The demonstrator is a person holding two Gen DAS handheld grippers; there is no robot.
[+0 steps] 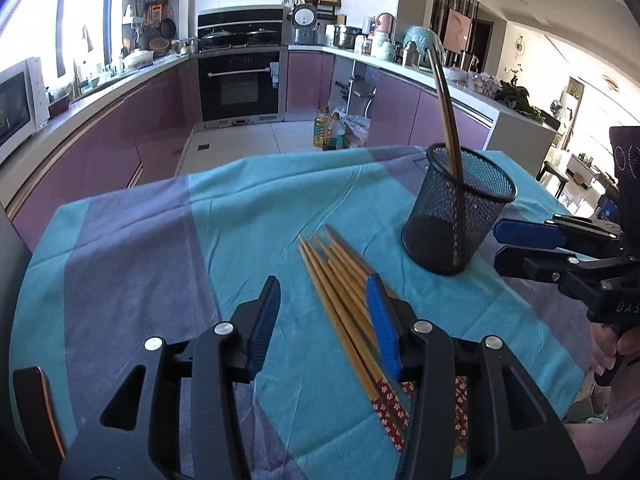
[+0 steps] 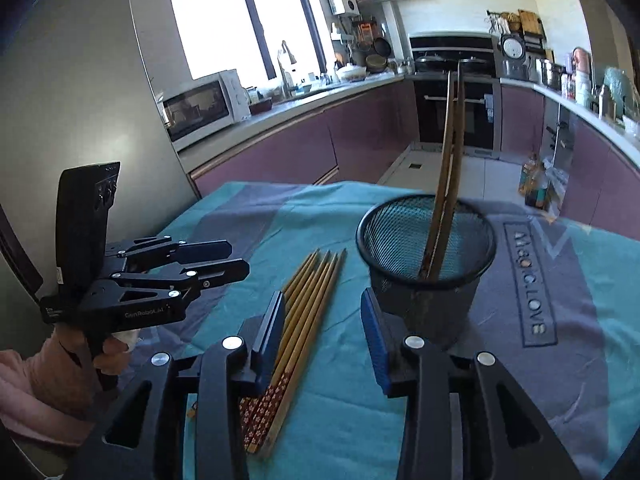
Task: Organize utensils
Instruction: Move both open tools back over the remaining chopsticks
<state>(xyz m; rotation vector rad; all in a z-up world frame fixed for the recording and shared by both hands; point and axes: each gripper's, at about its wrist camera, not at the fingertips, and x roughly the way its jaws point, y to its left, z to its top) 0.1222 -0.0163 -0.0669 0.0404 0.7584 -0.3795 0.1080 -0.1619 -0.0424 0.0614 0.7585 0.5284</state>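
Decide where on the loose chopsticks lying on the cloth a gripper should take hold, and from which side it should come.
Grip the chopsticks across their plain wooden shafts, coming from above with one finger on each side of the bundle. They lie flat and nearly parallel on the tablecloth, so only a top approach probably fits. The left gripper is nearest, open, and the mesh cup stands clear.

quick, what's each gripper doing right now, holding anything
left gripper: open, holding nothing, over the loose chopsticks.
right gripper: open, holding nothing, near the mesh cup.
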